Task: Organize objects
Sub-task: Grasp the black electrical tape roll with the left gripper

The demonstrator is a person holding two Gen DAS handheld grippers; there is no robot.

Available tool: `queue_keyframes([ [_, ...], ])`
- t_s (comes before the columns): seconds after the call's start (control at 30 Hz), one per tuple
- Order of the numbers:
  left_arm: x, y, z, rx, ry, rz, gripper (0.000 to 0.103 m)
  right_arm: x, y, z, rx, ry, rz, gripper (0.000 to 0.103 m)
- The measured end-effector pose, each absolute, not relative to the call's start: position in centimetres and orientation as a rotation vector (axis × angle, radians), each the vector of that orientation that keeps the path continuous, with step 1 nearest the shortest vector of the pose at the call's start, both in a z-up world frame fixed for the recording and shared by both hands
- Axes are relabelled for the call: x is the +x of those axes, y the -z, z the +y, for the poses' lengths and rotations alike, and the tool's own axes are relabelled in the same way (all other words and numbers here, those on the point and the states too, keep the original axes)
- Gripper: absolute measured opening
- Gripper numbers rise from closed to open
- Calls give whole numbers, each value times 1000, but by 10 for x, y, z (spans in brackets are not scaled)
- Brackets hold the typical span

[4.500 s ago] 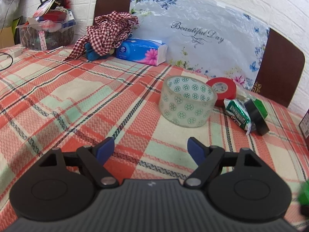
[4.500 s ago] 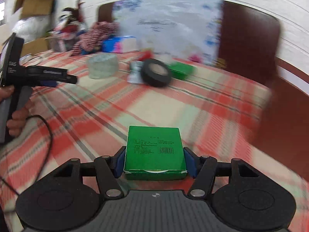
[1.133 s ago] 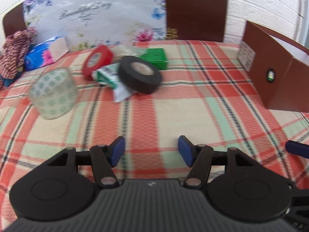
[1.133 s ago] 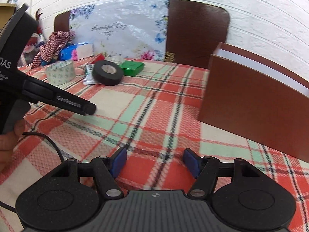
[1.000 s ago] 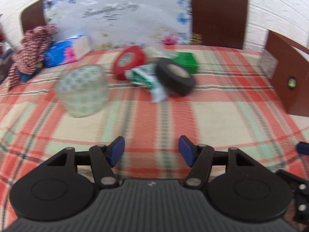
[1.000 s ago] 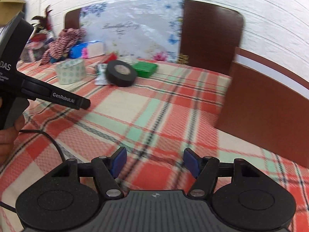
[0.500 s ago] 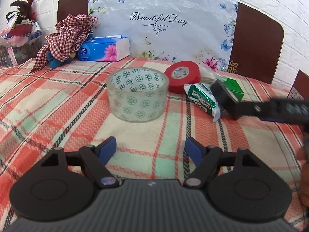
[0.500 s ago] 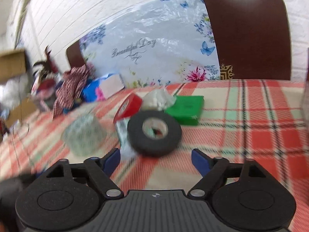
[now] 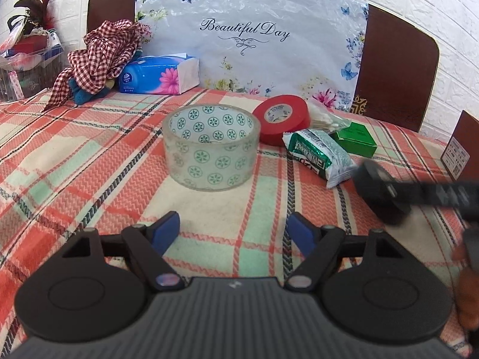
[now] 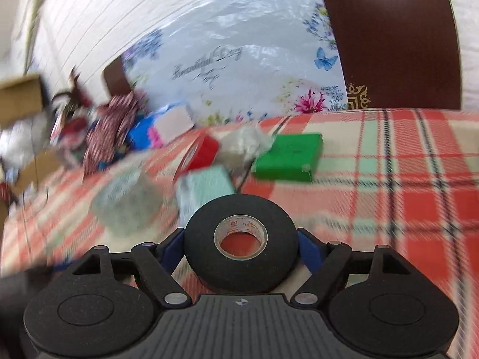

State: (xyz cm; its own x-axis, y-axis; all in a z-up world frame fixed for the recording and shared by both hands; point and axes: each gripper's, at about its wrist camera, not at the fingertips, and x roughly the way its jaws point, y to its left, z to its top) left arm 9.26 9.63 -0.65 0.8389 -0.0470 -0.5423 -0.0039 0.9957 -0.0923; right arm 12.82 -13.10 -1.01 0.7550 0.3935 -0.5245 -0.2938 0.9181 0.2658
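Right tongs (image 10: 241, 246) pinch the black tape roll (image 10: 241, 240) across its outer rim, hole facing up, so the blue pads grip flat sides and it cannot roll out. Left tongs (image 9: 236, 230) hang spread and empty; the clear patterned tape roll (image 9: 210, 146) sits on the bench (image 9: 74, 161) straight ahead, likely my next pick. Beyond it: red tape roll (image 9: 281, 118), green box (image 9: 356, 139).

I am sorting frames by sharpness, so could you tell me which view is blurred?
Right wrist view: background smeared, black tape roll in the right gripper sharp. Left wrist view: crisp, except the blurred right gripper at its right edge.
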Motion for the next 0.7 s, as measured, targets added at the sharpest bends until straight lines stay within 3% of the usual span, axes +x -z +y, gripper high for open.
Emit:
queue_keyframes([
  [0.23,93,6,92,-63,18,580,81,23,11,-137,-118,-335,598,77],
  [0.4,93,6,87,-22,12,586,81,-14,11,-162,-173,-213,592,76],
  [0.5,93,6,83,5,16,589,81,-25,11,-181,-153,-117,592,84],
  [0.57,93,5,78,33,13,597,81,-31,11,-192,-115,-104,607,84],
  [0.7,86,-6,55,41,94,650,74,-51,15,-202,-105,-90,595,83],
])
